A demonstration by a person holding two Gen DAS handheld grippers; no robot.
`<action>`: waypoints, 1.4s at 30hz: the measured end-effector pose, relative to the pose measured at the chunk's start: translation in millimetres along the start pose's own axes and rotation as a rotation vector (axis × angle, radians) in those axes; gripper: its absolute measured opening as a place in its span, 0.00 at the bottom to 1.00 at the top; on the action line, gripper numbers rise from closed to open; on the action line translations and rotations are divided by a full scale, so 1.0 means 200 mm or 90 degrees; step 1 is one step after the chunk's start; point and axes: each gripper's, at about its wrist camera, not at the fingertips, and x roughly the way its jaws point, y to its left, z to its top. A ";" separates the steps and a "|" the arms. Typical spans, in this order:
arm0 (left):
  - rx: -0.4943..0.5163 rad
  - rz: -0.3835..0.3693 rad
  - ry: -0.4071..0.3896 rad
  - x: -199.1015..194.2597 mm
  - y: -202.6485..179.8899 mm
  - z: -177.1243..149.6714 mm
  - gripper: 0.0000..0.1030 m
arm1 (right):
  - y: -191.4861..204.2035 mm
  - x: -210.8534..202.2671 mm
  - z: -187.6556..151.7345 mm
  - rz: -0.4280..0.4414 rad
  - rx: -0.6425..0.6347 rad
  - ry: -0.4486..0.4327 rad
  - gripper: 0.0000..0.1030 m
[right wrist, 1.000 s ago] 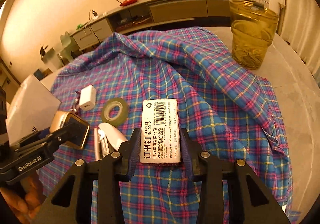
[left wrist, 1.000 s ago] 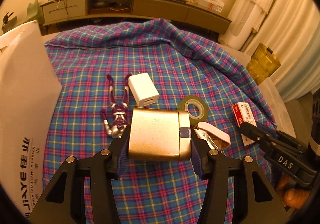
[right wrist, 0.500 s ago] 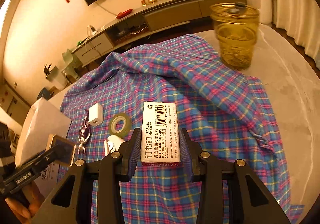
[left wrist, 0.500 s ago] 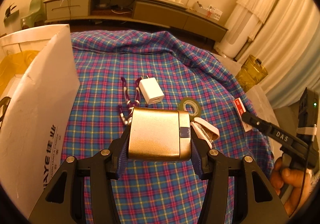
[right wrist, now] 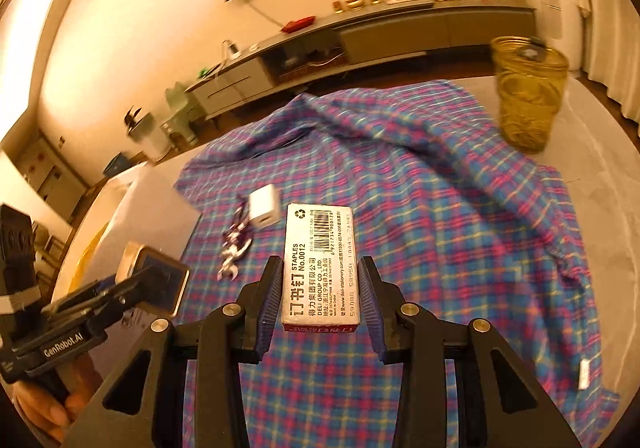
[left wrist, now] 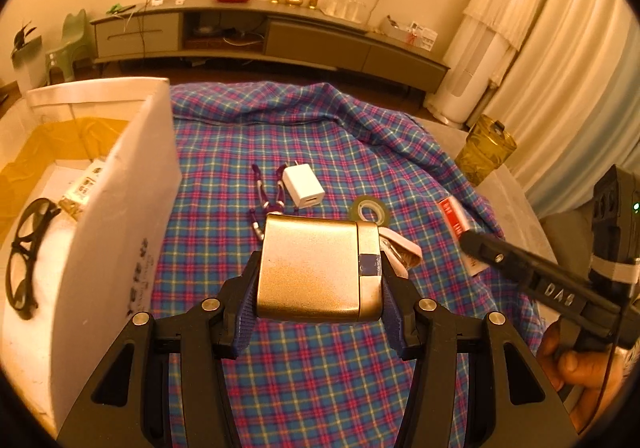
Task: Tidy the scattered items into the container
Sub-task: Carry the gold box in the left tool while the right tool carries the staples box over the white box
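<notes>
Left wrist view: left gripper [left wrist: 316,280] clamped on gold case [left wrist: 316,268], carried above the plaid cloth [left wrist: 320,368]. Right gripper [right wrist: 320,296] clamped on staple box [right wrist: 320,268], also off the cloth. Step in hand, as I judge it: transport of both items to the white box [left wrist: 116,207], which stands left of the left gripper, open top, glasses [left wrist: 24,256] already inside. Next move calls for clearing its tall near wall, then release over the opening, one gripper at a time since both converge there. Ahead of the jaws: charger [left wrist: 303,185], tape roll [left wrist: 369,210], stapler [left wrist: 400,252] on the cloth. Open cloth right of the right gripper; amber jar [right wrist: 528,95] far right.
</notes>
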 end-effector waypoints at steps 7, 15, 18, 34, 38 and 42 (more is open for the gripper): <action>-0.006 -0.002 -0.024 -0.18 0.08 -0.08 0.53 | 0.15 -0.02 -0.06 0.023 -0.011 0.004 0.38; -0.028 -0.022 -0.031 -0.33 0.17 -0.18 0.53 | 0.37 -0.01 -0.16 0.016 -0.058 0.004 0.38; -0.030 -0.035 -0.035 -0.37 0.18 -0.20 0.53 | 0.41 -0.05 -0.21 0.016 -0.056 -0.003 0.38; -0.028 -0.030 -0.079 -0.58 0.27 -0.29 0.53 | 0.62 -0.18 -0.47 0.029 -0.051 0.015 0.38; -0.033 -0.029 -0.093 -0.64 0.30 -0.32 0.53 | 0.69 -0.23 -0.50 0.028 -0.065 0.014 0.38; -0.042 -0.025 -0.108 -0.71 0.34 -0.34 0.53 | 0.78 -0.27 -0.51 0.031 -0.084 0.008 0.38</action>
